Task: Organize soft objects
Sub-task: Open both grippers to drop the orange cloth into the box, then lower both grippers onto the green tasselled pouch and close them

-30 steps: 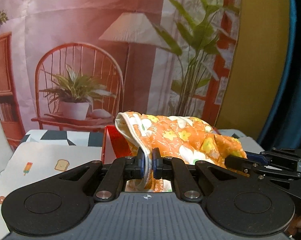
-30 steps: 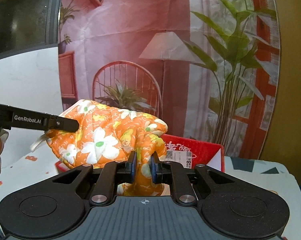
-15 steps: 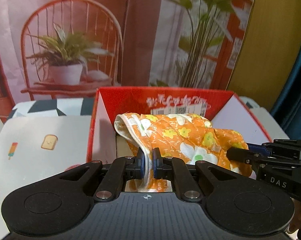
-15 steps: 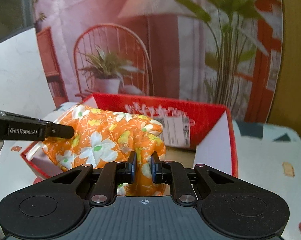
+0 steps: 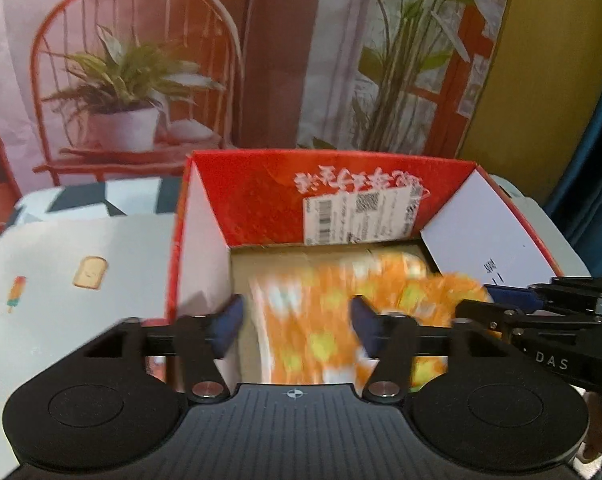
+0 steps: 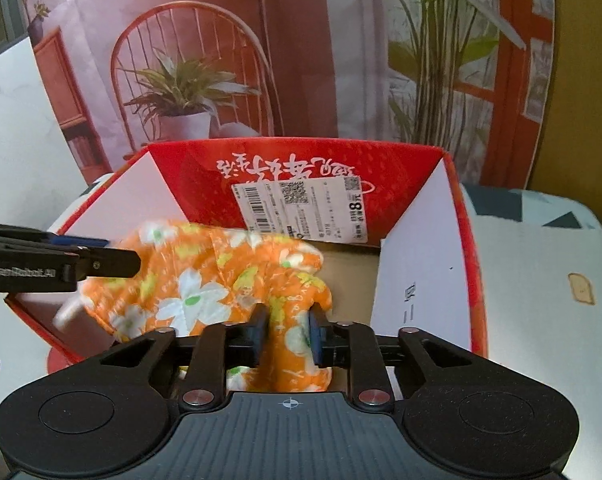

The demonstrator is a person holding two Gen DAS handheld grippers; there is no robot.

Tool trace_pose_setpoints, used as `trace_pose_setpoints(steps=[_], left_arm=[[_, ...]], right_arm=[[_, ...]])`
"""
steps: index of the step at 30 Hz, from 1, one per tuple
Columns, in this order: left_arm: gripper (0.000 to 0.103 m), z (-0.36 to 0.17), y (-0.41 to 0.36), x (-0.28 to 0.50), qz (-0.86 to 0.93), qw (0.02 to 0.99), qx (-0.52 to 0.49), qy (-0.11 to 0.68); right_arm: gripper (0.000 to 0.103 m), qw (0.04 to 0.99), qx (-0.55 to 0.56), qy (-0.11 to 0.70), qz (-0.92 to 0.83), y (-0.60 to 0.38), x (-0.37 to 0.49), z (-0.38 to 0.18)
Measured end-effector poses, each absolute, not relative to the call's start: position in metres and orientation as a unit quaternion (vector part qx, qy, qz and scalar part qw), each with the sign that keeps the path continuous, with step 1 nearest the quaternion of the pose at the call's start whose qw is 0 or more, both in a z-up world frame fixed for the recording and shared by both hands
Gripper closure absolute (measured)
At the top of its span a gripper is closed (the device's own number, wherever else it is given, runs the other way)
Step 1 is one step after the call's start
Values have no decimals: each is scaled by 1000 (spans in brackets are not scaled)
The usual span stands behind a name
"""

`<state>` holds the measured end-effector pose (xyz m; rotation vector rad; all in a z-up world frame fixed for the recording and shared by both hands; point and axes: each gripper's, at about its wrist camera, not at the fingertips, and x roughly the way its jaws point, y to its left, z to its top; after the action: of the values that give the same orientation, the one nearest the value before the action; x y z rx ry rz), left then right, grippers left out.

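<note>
Your left gripper (image 5: 295,322) has just sprung its fingers wide, and the orange floral cloth (image 6: 205,280) that it pinched a moment ago is loose between them, smeared with motion as it drops into the red box (image 5: 261,188). Your right gripper (image 6: 287,336) has begun to part its fingers too, though only a little; a fold of the cloth sits in that narrow gap, and from this angle it is hard to say whether the pads are pressing it (they look close enough to brush it). A second ago the bundle hung above the box; now most of it lies inside, toward the near wall, with the labelled far wall clear behind it. In my judgement the placing is nearly done: finish opening the right fingers, then lift both grippers straight up clear of the box rim so no fold comes with them.
</note>
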<state>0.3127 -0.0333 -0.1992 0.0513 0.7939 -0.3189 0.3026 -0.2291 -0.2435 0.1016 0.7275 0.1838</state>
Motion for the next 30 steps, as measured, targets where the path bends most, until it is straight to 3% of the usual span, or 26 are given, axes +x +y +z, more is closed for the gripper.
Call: trace_pose_setpoints(steps=[3, 9, 17, 22, 30], left_arm=[[34, -192, -30, 306, -156, 912, 23, 380], [34, -162, -22, 257, -160, 928, 20, 336], [35, -163, -25, 186, -200, 920, 5, 338], [44, -190, -26, 163, -208, 899, -25, 385], [46, -212, -13, 149, -198, 887, -84, 408]], right_arm=[[66, 934, 42, 348, 74, -229, 298, -241], [60, 946, 73, 305, 80, -239, 260, -221], [60, 953, 92, 260, 127, -243, 189, -207], [60, 945, 85, 280, 144, -241, 164, -219], [60, 930, 72, 323, 162, -233, 132, -246]])
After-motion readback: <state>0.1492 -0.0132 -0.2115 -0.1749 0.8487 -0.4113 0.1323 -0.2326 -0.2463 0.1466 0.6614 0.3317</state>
